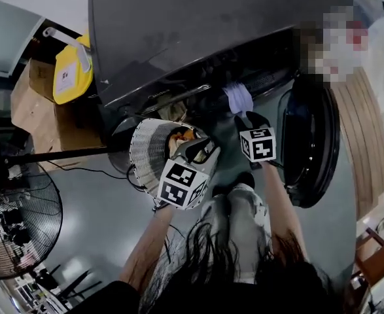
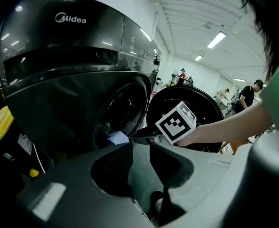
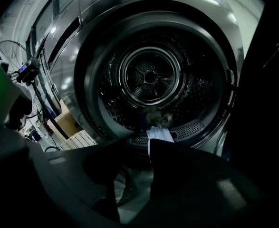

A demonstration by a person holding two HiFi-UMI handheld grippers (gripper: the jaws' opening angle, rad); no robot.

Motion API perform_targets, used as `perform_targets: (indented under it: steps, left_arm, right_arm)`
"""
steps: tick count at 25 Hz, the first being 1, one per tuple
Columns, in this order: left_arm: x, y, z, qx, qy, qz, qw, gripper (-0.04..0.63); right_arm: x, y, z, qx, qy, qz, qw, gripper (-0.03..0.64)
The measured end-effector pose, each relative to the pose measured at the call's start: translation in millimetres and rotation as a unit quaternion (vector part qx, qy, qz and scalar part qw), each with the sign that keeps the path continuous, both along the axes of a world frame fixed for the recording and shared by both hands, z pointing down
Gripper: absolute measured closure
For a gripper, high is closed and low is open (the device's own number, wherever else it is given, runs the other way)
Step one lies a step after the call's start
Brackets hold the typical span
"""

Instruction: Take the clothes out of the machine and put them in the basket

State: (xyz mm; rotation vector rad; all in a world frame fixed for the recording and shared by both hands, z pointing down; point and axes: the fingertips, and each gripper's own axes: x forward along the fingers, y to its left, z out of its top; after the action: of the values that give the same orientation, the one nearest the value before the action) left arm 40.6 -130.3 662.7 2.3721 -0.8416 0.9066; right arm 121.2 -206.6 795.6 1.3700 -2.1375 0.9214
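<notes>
The dark grey washing machine stands with its round door swung open to the right. A pale cloth lies on the lip of the drum, seen as cloth and cloth in the two gripper views. My right gripper points into the opening just short of that cloth. Its jaws stand apart with nothing between them. My left gripper hovers over the white basket, which holds some clothes. It is open and holds nothing.
A yellow jug and a cardboard box sit left of the machine. A black floor fan stands at the lower left, with a cable trailing across the grey floor. Wooden furniture is at the right, and people stand far off.
</notes>
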Motion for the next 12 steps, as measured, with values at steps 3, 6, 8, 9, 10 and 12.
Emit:
perform_targets:
  steps: [3,6,8,9,10,12]
  left_arm:
    - [-1.4,2.0,15.7,0.001,-0.001,0.009,1.0000,0.471]
    - [-0.8,5.2,31.7,0.004,-0.006,0.023,0.9997,0.471]
    - [-1.8,6.2,41.4,0.005,-0.009,0.029,0.9995,0.471]
    - [-2.6,5.7,46.6,0.005,-0.010,0.030,0.9995,0.471]
    - [-3.7,4.6,52.1,0.005,-0.011,0.031,0.9994,0.471]
    - [-6.9,1.4,63.7,0.003,-0.012,0.029,0.9995,0.471]
  right_arm:
    - [-1.4,-0.9,14.3,0.003,0.011,-0.006,1.000,0.456]
    - [0.7,-10.7,28.2,0.010,0.023,-0.011,1.000,0.456]
    - [1.2,-19.1,37.8,0.012,0.031,-0.014,0.999,0.456]
    - [1.2,-23.2,42.9,0.013,0.036,-0.016,0.999,0.457]
    - [1.2,-26.9,48.4,0.013,0.040,-0.019,0.999,0.460]
    - [1.6,-34.0,60.1,0.015,0.051,-0.025,0.998,0.460]
